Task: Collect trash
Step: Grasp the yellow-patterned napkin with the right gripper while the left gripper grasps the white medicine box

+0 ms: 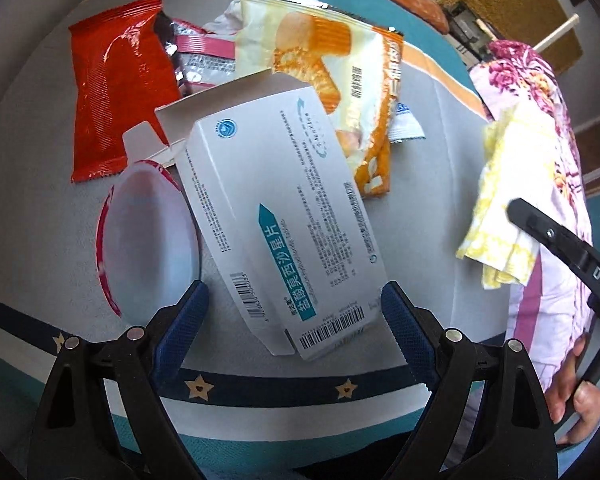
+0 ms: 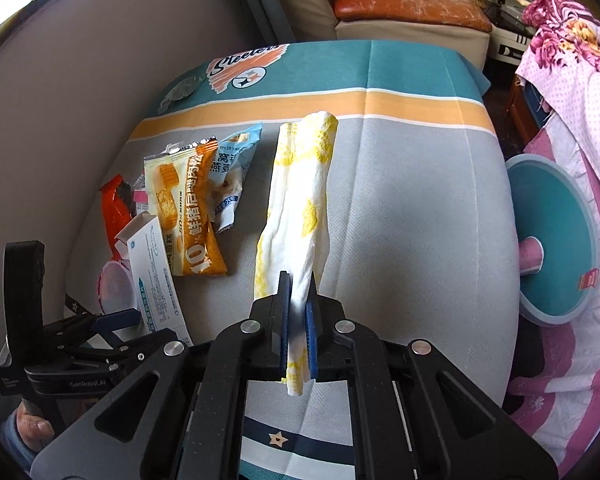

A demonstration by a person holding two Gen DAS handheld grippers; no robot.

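A white medicine box (image 1: 284, 216) with teal print lies tilted over other rubbish on the grey tablecloth (image 1: 32, 208). My left gripper (image 1: 296, 300) is open around the box's near end. Its right pad is at the box edge, and a gap shows at its left pad. My right gripper (image 2: 298, 300) is shut on a yellow-and-white paper napkin (image 2: 300, 192), which hangs off the cloth; the napkin (image 1: 500, 200) also shows at the right of the left wrist view. Beside the box lie a red wrapper (image 1: 112, 92), an orange cake wrapper (image 1: 328, 80) and a clear red-rimmed cup (image 1: 148, 240).
A blue-white snack wrapper (image 2: 232, 176) lies behind the orange one. A round teal bin (image 2: 552, 256) stands low off the table's right side, next to pink floral cloth (image 2: 572, 92). A sofa (image 2: 404, 4) is behind the table. A person's hand (image 1: 580, 408) holds the right gripper's handle.
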